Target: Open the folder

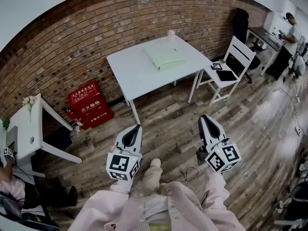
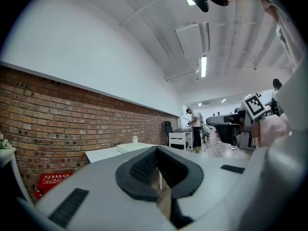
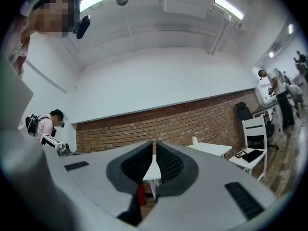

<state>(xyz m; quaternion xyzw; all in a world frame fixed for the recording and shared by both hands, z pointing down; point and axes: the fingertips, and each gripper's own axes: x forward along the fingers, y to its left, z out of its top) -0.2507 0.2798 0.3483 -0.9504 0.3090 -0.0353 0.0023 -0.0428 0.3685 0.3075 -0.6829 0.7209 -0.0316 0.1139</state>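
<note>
Standing well back from the worktop [image 1: 130,71], I hold left claw [image 1: 138,127] and right claw [image 1: 205,117] clenched, empty. The folder [image 1: 165,57] lies closed on that worktop. Arriving clenched, I'd likely shove it, not lift its cover.

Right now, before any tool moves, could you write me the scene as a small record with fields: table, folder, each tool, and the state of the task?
table: white, standing by the brick wall
folder: pale green, lying flat on the table, looks closed
left tool: shut, nothing between its jaws, well short of the table
right tool: jaws close together, nothing between them, also short of the table
task state: not begun, neither tool touches the folder
</note>
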